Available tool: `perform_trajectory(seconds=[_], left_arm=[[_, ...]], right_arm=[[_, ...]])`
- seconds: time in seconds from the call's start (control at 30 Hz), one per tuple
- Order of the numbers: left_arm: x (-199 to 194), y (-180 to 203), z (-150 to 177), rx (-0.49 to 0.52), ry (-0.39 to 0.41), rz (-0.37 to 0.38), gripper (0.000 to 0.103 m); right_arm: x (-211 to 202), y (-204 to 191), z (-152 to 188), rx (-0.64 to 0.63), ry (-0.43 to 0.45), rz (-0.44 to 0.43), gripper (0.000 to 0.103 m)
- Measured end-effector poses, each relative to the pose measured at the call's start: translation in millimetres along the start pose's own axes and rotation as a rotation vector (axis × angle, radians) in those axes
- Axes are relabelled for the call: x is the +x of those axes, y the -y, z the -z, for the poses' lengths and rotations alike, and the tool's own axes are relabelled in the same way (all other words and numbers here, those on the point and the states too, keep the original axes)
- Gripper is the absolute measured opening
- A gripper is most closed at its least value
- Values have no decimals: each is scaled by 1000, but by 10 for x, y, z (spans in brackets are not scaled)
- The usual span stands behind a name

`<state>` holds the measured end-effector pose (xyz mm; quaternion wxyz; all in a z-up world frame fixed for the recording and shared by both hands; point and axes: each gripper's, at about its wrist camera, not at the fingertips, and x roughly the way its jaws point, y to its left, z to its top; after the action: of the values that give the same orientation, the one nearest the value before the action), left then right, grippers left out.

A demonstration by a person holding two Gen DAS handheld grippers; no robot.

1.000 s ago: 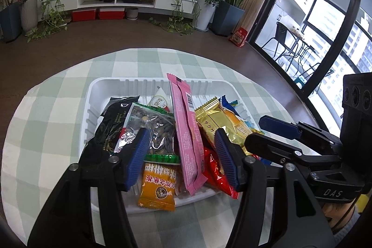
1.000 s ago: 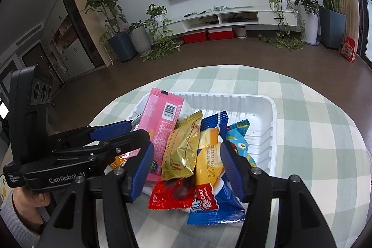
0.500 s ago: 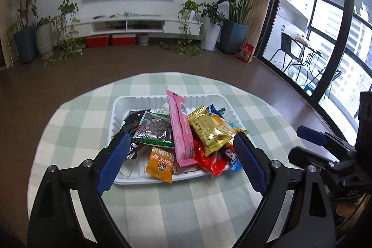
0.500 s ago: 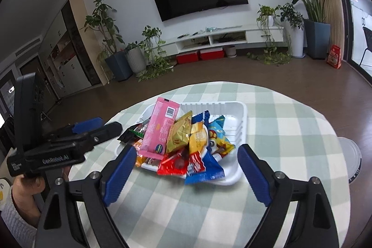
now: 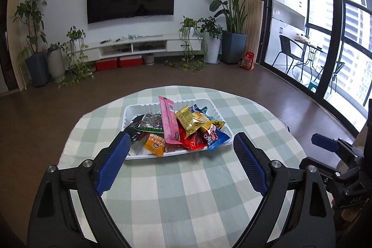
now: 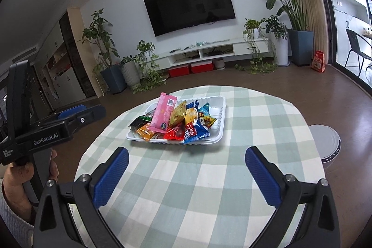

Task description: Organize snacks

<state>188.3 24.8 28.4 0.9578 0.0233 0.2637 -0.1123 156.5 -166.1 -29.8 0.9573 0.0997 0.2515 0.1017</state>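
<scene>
Checked tablecloth (image 5: 186, 190) beneath wide, empty jaws

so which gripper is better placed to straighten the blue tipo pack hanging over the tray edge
Right, probably. The blue pack lies at the right-hand near side of the tray, straight ahead of the open, empty right gripper. The left gripper, also open, faces the pink and orange packs.

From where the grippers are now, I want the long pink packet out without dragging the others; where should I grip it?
Probably the far end of the long pink packet, the end with the barcode. It sticks up free above the white tray's back wall, while its near end lies among the other snacks. Come from above with the jaws across its narrow width.
</scene>
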Motion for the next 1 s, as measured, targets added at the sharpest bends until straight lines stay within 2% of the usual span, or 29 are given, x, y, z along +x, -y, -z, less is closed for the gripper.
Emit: perform_trajectory(seconds=[0.4,0.6,1.0], left_arm=[[-861,361,76,69,100,-43,92],[-1130,535,95,96,133,-45,93],[-1382,670,135,123,170,-58,93]], right_arm=[[-574,-224,149,-49,84,15,103],[-756,-287,206,-72,113,25,103],[-925,-298,284,-73,143,36,103]])
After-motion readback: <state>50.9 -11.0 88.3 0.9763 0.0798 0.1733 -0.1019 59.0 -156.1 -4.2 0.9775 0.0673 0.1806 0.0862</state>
